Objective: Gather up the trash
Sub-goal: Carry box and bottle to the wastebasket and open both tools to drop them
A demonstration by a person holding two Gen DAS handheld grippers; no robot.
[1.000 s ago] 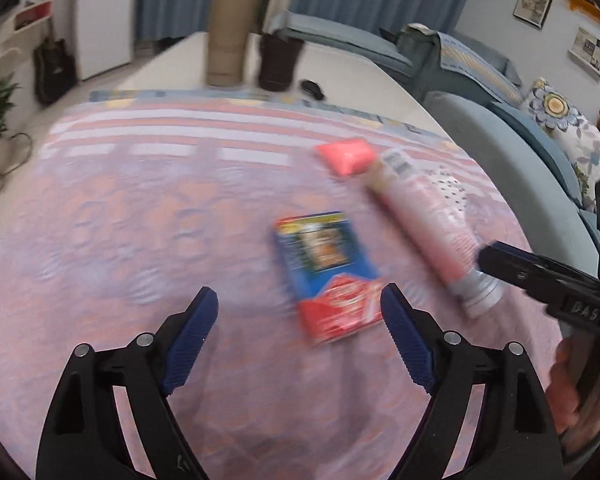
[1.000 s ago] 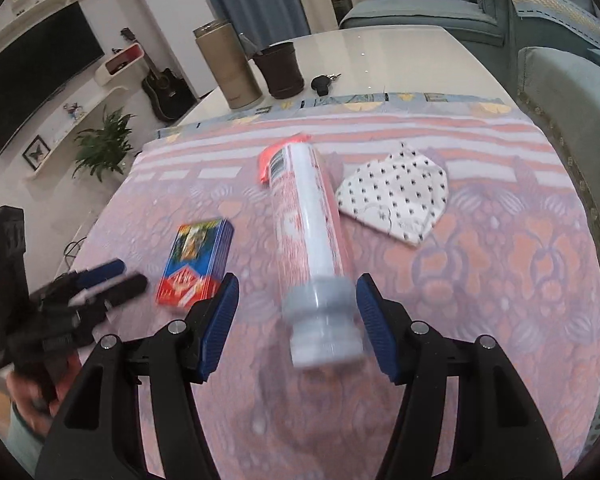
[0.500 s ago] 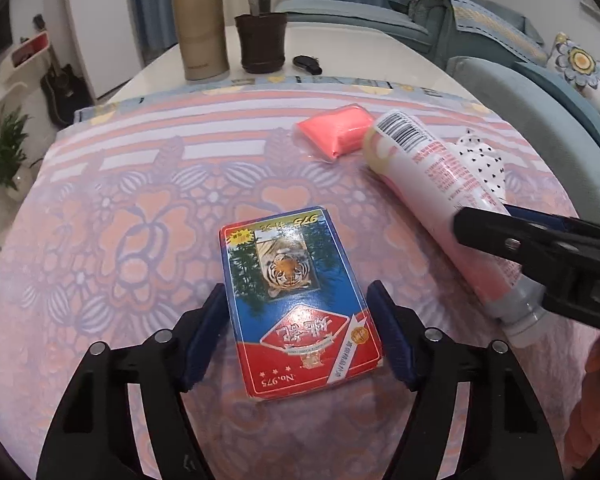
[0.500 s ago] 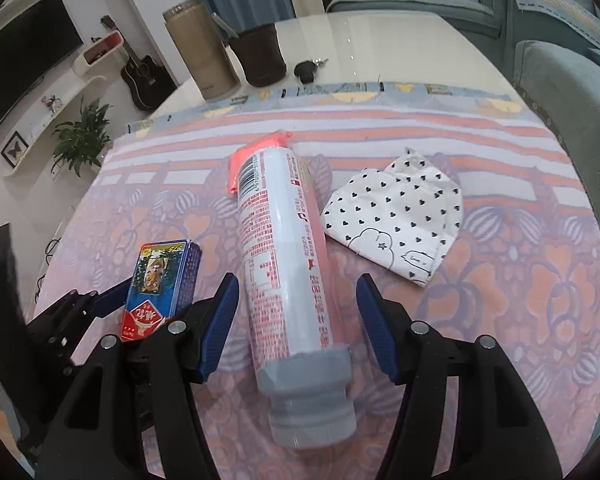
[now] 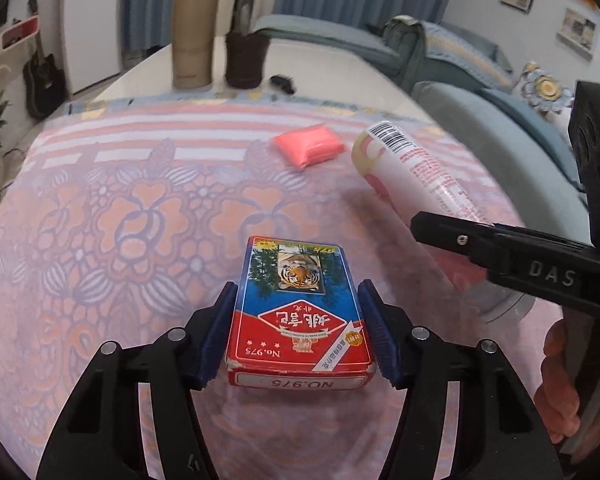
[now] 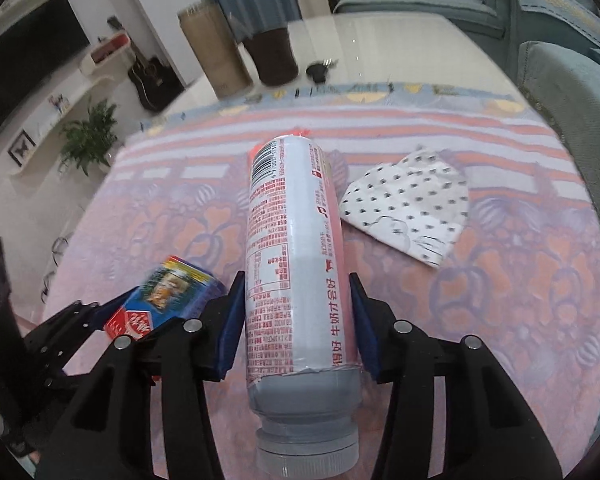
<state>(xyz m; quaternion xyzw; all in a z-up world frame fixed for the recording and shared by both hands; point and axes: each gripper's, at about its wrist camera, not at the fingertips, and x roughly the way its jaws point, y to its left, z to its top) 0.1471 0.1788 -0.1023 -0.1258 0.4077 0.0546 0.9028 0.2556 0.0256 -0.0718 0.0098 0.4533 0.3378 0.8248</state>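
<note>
Closing on two pieces of trash at once, both grippers are seen at the near edge of the table [image 5: 324,60], which is covered by a pink flowered cloth [image 5: 132,216]. The left gripper [image 5: 298,332] straddles a playing-card box [image 5: 300,312] lying flat; its jaws are closing, and the blue pads appear to sit against the box's long sides, though a firm pinch cannot be confirmed. The right gripper [image 6: 296,324] is closing around a plastic drink bottle [image 6: 296,264] lying on its side, cap toward the camera; the pads look close to or just touching the label (which of the two cannot be told).

The step in hand is judged to be the grasp itself, with nothing yet lifted. A finished squeeze is called for next, then a straight lift, the round bottle being likely to roll if pinched off-centre. A pink packet [image 5: 308,146] near the far edge and a spotted face mask [image 6: 412,208] beside the bottle remain to be collected.
</note>
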